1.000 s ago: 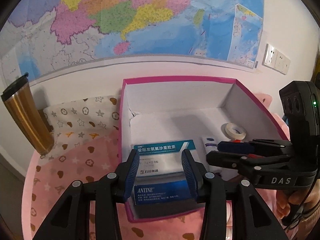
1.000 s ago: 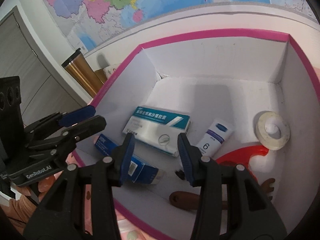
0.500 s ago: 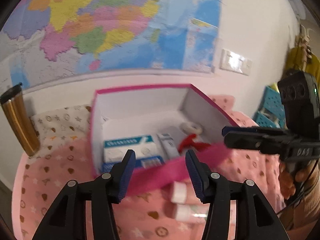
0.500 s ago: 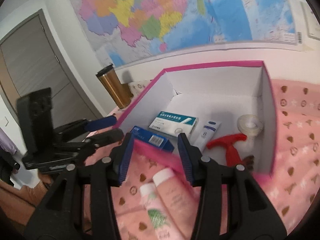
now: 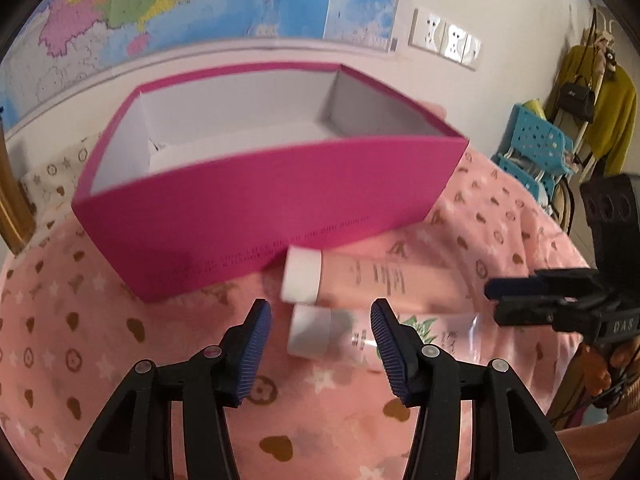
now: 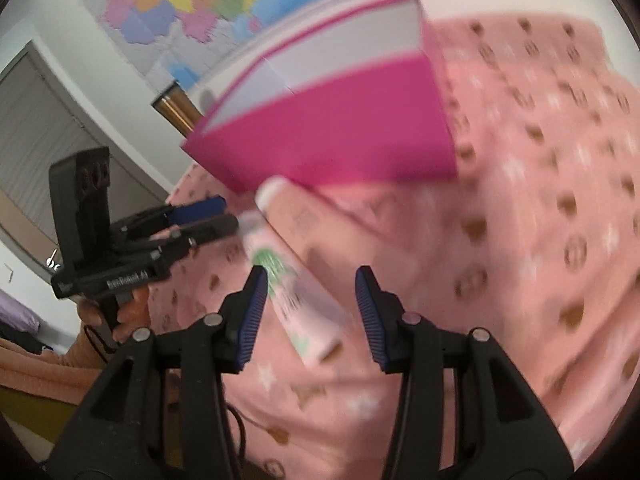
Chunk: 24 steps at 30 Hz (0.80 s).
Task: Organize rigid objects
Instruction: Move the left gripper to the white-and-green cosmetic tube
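A magenta box (image 5: 256, 208) with a white inside stands on the pink patterned cloth; its contents are hidden from here. It also shows in the right wrist view (image 6: 332, 140). Two pink tubes with white caps lie side by side in front of it: a plain one (image 5: 360, 276) and one with green leaves (image 5: 360, 340), also seen in the right wrist view (image 6: 296, 292). My left gripper (image 5: 318, 344) is open, its tips either side of the leaf tube's cap. My right gripper (image 6: 308, 312) is open around that tube's other end.
A gold tumbler (image 5: 12, 200) stands at the left of the box, also in the right wrist view (image 6: 176, 108). A map and wall sockets (image 5: 444, 36) are behind. Blue baskets (image 5: 532, 148) and hanging clothes are at the far right.
Both grippers have pulled back out of the box and dropped low over the cloth. They now frame the leaf tube from opposite ends. The box contents have gone out of sight.
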Available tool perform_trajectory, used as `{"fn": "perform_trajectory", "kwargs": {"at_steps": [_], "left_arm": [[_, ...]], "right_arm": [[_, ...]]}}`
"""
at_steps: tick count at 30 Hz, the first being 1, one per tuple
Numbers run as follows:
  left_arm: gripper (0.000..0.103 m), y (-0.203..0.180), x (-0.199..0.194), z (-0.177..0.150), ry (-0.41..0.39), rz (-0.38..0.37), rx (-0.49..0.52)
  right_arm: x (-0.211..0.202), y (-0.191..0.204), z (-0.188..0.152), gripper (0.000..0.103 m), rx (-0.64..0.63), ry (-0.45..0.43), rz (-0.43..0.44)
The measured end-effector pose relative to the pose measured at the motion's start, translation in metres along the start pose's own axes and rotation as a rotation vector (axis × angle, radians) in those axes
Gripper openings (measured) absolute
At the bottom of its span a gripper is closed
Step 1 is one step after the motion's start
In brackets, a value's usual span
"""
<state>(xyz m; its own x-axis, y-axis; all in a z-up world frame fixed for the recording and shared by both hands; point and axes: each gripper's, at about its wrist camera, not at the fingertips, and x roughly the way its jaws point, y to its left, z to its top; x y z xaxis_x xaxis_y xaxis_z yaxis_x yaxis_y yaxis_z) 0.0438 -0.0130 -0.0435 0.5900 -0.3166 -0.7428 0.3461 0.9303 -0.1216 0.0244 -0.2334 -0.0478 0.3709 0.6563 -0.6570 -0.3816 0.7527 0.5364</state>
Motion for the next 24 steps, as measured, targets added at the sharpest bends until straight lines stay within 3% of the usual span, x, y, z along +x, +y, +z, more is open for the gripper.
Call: {"fn": "perform_trajectory", "kwargs": {"at_steps": [10, 18, 24], "left_arm": [[0.051, -0.006, 0.01, -0.01, 0.043, -0.025, 0.002], [0.051, -0.009, 0.005, -0.015, 0.059, -0.037, 0.002], [0.051, -0.014, 0.0, -0.02, 0.058, -0.057, -0.013]], "right_arm": [[0.015, 0.008, -0.027, 0.048, -0.01, 0.055, -0.002], [0.015, 0.01, -0.022, 0.036, -0.022, 0.031, -0.064], [0.006, 0.008, -0.013, 0.036, -0.038, -0.009, -0.098]]}}
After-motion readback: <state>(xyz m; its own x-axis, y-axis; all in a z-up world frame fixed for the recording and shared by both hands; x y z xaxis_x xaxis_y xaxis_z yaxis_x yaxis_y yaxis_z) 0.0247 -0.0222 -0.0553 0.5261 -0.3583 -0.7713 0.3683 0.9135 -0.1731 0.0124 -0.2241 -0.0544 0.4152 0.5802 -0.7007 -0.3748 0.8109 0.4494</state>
